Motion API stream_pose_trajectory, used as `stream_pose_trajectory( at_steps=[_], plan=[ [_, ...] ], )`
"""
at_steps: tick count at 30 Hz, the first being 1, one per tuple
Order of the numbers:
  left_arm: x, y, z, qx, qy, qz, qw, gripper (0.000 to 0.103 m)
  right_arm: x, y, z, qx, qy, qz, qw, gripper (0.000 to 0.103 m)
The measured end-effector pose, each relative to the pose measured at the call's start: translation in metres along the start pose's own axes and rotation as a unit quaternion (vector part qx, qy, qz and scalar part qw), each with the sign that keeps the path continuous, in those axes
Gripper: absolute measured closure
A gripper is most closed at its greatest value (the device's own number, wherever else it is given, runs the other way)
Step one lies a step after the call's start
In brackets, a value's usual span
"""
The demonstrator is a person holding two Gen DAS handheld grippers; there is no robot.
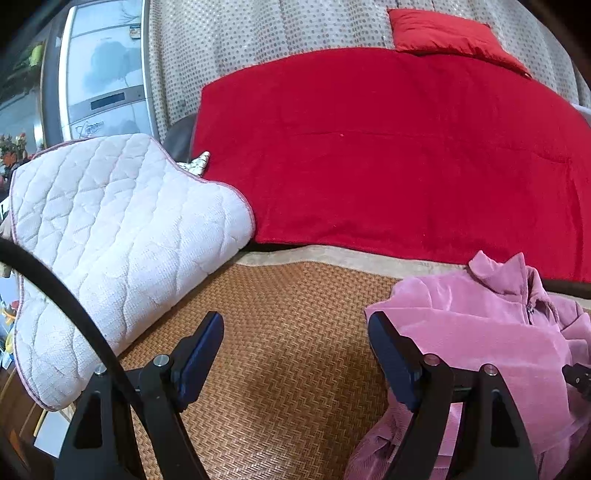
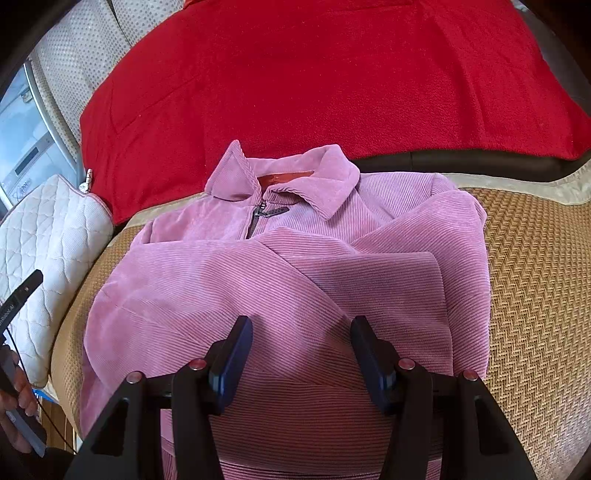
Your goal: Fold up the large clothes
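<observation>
Both claws stand with jaws spread wide and nothing between them. Right claw (image 2: 301,352) hovers over the lower middle of the one pink corduroy jacket (image 2: 258,280), pointing up its length toward the collar (image 2: 291,177); whether its blue pads (image 2: 231,365) touch the cloth cannot be told. Left claw (image 1: 295,354) hangs over bare woven mat (image 1: 288,332), with the jacket's edge just beside its right finger (image 1: 391,354).

One jacket lies on the mat, front up. Its two sleeves are folded in across the chest, the jacket's left sleeve overlapping the other, both laid fairly flat. Its collar is spread open, showing an orange lining, and the dark zipper (image 2: 258,216) is closed up to the neck. Ribbed cloth runs in fine cords.

Counted around it: one white quilted cushion (image 1: 110,236) to the left, touching the mat; one red blanket (image 1: 388,155) beyond the jacket; one red pillow (image 1: 443,33) at the far back against a dotted fabric cover (image 1: 240,40). A hand (image 2: 16,398) holding the left device shows at the right view's lower left edge.
</observation>
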State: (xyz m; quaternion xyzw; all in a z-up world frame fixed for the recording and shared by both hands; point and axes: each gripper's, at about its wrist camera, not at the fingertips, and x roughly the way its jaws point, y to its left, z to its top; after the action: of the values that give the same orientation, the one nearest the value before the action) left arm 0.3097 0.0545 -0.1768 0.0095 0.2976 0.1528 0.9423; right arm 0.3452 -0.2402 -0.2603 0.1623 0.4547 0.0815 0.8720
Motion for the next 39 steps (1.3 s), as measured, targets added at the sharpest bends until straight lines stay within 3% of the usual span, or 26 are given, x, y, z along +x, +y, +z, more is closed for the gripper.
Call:
stream_pose_trajectory(
  at_steps=[11,27,35,39],
  plan=[
    [-0.017,0.045,0.014,-0.054,-0.028,0.043,0.9972,0.022,0.0,0.0,0.0,0.0,0.001,0.0,1.0,0.044],
    [-0.012,0.084,0.012,-0.098,-0.006,0.076,0.9923,0.022,0.001,0.001,0.0,-0.003,-0.001,-0.002,1.0,0.043],
    [-0.006,0.079,0.007,-0.088,0.002,0.069,0.9937,0.022,0.0,0.001,0.001,-0.002,0.0,-0.004,1.0,0.043],
    [0.007,0.056,-0.003,-0.053,0.027,0.026,0.9979,0.022,-0.013,0.002,0.002,0.0,-0.017,0.002,1.0,0.043]
  ],
)
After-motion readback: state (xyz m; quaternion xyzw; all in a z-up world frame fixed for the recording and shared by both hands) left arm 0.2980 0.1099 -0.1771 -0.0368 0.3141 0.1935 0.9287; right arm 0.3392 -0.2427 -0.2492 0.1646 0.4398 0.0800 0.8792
